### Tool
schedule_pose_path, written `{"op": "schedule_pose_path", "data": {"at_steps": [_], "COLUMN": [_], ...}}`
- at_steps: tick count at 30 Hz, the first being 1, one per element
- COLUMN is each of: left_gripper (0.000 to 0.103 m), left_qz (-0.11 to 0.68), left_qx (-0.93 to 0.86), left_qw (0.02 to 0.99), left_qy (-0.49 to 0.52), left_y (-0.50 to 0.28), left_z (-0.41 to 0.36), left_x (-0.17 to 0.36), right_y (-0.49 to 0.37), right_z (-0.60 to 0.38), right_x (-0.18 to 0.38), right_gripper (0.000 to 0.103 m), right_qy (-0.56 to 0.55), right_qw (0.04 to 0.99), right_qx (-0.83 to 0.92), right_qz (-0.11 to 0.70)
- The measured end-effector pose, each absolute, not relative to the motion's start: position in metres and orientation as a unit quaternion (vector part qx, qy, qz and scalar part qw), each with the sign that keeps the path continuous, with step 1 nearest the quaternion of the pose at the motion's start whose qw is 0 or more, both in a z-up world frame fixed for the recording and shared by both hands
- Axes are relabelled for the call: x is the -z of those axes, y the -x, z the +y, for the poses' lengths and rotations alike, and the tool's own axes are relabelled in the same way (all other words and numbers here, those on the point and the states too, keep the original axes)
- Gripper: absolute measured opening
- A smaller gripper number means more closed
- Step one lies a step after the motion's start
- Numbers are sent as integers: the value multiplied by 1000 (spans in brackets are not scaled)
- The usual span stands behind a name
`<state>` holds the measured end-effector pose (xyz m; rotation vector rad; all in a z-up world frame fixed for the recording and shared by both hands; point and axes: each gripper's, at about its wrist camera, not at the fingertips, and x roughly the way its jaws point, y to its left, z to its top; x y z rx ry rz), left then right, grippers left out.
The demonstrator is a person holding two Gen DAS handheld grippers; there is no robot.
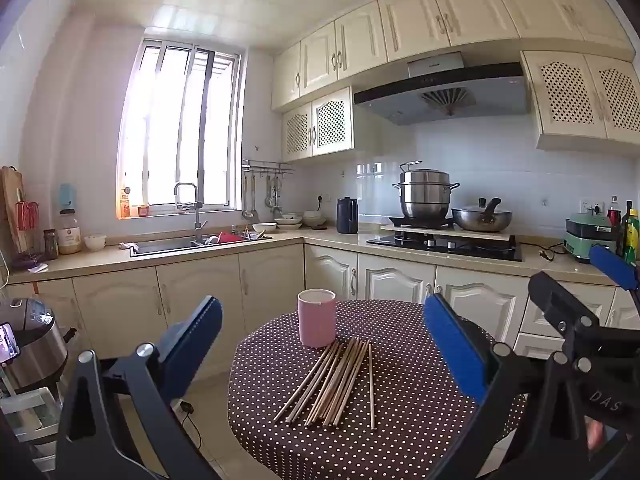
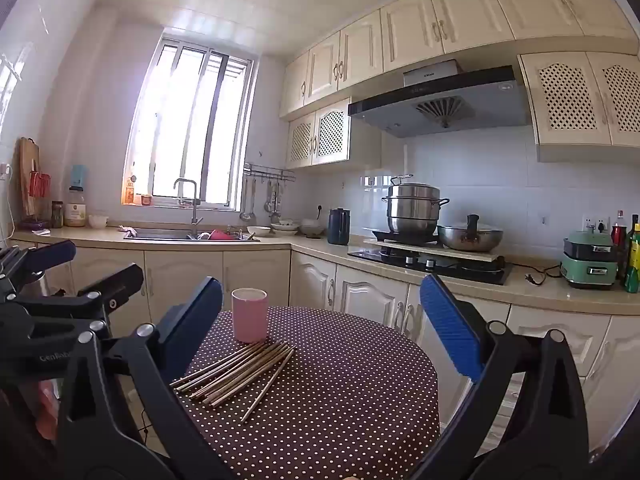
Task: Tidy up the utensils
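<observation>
Several wooden chopsticks [image 1: 336, 384] lie in a loose bundle on a round table with a brown polka-dot cloth [image 1: 408, 408]. A pink cup [image 1: 316, 317] stands upright just behind them. My left gripper [image 1: 324, 344] is open and empty, held above the table's near side. In the right wrist view the chopsticks [image 2: 240, 372] and the pink cup [image 2: 249, 314] sit at the table's left part [image 2: 340, 380]. My right gripper [image 2: 320, 328] is open and empty, above the table. Each gripper shows at the other view's edge.
Kitchen counters run behind the table, with a sink [image 1: 192, 242] at the left and a stove with a steel pot [image 1: 426, 194] and wok [image 1: 482, 218] at the right. A rice cooker [image 1: 28, 340] stands low at the far left.
</observation>
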<state>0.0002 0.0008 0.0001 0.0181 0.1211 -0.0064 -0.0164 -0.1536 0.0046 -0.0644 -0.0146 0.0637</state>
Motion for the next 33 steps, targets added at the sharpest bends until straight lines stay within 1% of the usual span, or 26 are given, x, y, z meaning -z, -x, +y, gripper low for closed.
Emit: {"op": "schedule_pose_path", "data": {"at_steps": [33], "left_gripper": [99], "left_qz": [63], "left_qx": [-3], "left_qw": [998], "left_qy": [-3], "left_y": [1], "left_z": [8], "left_x": [3], "right_y": [14], "right_z": [-143], "right_x": [-3], "right_gripper": [97], "right_qy": [33], "right_qw": [999], "right_qx": [-33], "right_qz": [-1]}}
